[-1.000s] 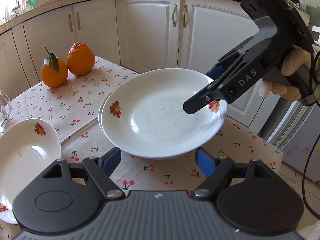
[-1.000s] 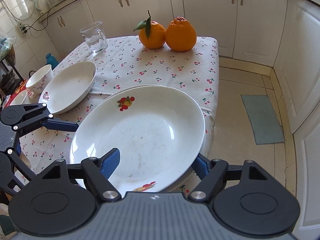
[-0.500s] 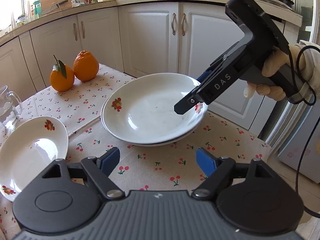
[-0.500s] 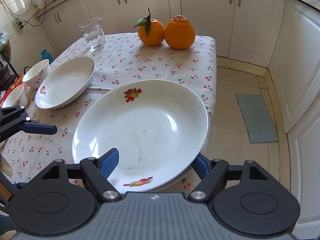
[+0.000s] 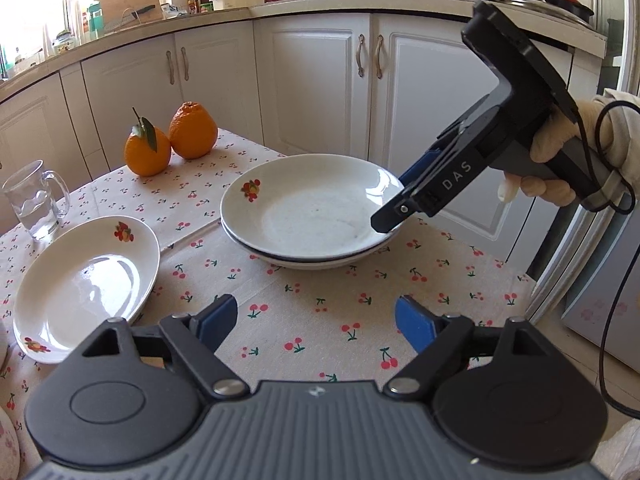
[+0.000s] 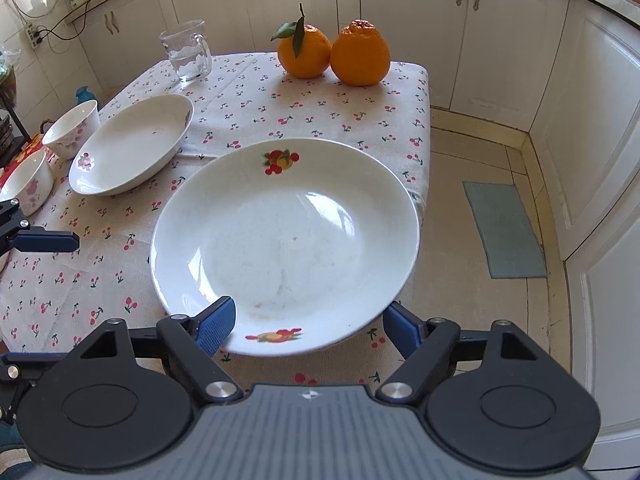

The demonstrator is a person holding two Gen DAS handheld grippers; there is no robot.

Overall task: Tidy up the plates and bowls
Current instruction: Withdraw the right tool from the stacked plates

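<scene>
Since the earlier frames: left gripper drawn back from the plate stack, jaws just opened wider with only tablecloth between them; right gripper barely shifted, jaws also just opened further about the near rim of the top plate. Item: white round ceramic plate with fruit motif, lying nested on a second plate of the same kind, the pair flat on the cherry-print tablecloth near the table's corner. From the right gripper the stack lies at twelve o'clock, its rim passing between the blue pads; whether the pads still touch it cannot be told, though they appear released. From the left gripper the stack lies at twelve o'clock, apart. Remaining: white oval fruit-motif dish at ten o'clock of the left gripper, which is the nearer one to it; its long axis runs from nine toward one. Judged next: that dish, then two small floral bowls beyond.
</scene>
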